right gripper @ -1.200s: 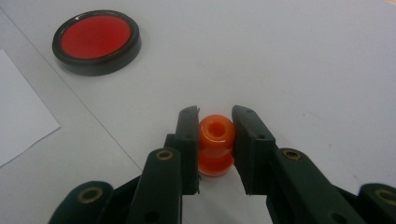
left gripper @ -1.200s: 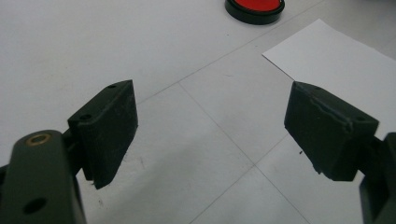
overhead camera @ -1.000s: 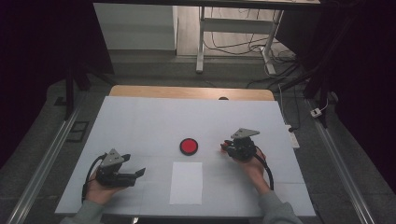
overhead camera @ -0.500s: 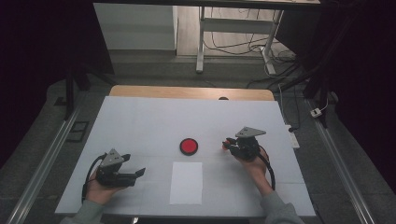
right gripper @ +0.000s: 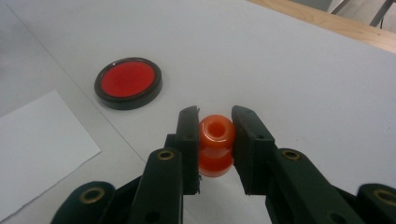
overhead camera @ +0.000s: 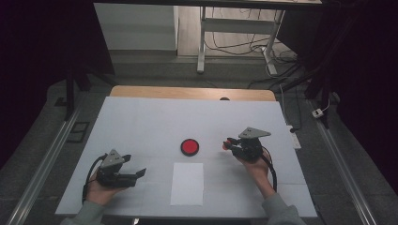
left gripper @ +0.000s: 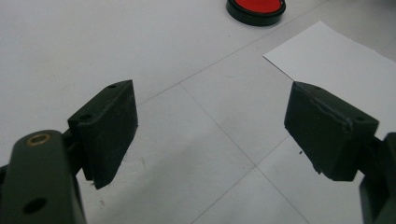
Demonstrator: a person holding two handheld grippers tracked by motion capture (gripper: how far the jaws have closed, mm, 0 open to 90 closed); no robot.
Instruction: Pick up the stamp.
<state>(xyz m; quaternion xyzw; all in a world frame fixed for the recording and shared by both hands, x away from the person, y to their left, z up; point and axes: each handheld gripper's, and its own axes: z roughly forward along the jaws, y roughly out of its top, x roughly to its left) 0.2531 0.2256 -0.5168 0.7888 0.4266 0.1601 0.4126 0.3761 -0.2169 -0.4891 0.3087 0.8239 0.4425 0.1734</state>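
Overhead, the right gripper (overhead camera: 228, 143) sits just right of the red disc (overhead camera: 189, 146), pinching a small orange piece (overhead camera: 225, 145), prob. lined up to bring it over. Left gripper (overhead camera: 139, 173) rests near the white sheet (overhead camera: 187, 183), out of the way. Left gripper view: 2 jaws spread wide, nothing between. Right gripper view: jaws squeeze the orange piece (right gripper: 215, 143) from both sides, above the table (right gripper: 303, 70), disc (right gripper: 128, 82) ahead-left.
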